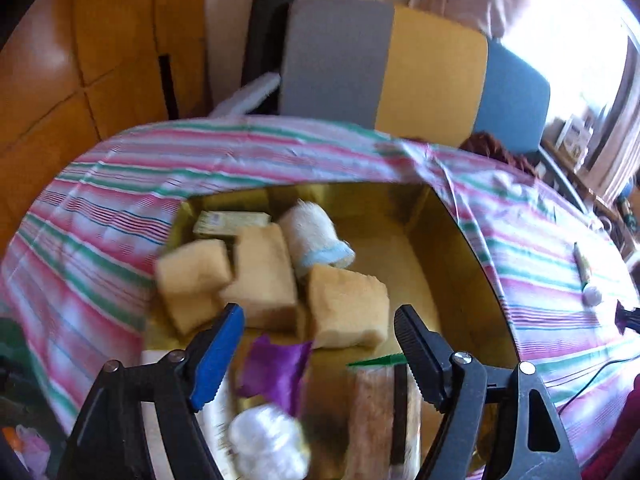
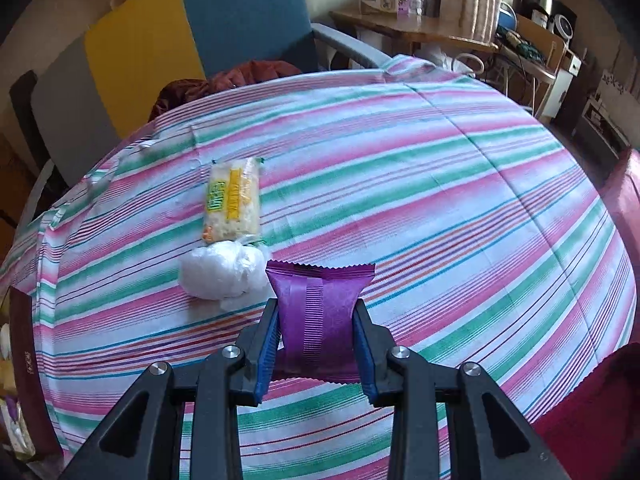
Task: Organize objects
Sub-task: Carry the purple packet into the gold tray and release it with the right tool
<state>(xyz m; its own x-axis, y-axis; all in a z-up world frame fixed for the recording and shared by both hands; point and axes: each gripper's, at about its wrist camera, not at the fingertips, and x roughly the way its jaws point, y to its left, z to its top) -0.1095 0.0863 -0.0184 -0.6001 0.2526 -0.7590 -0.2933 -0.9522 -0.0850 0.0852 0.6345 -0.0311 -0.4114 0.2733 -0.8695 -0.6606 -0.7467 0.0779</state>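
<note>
My left gripper [image 1: 320, 320] hangs open over a gold-lined box [image 1: 460, 248], with nothing between its fingers. Inside the box lie three tan sponge-like blocks [image 1: 260, 276], a white and blue rolled cloth [image 1: 312, 240], a purple packet [image 1: 276, 372], a white wrapped ball [image 1: 268, 444] and a brown snack bar [image 1: 380, 412]. My right gripper [image 2: 316, 320] is shut on a purple snack packet [image 2: 320, 312], held just above the striped cloth. Beyond it on the cloth lie a yellow and green snack bar [image 2: 234, 200] and a white plastic-wrapped ball [image 2: 224, 268].
The striped tablecloth [image 2: 440, 184] covers the whole table. Chairs with grey, yellow and blue backs [image 1: 436, 72] stand behind it, with a dark red garment [image 2: 240, 76] on a seat. The box's dark red wall [image 2: 24, 360] shows at the left edge. Cluttered shelves [image 2: 540, 40] stand far right.
</note>
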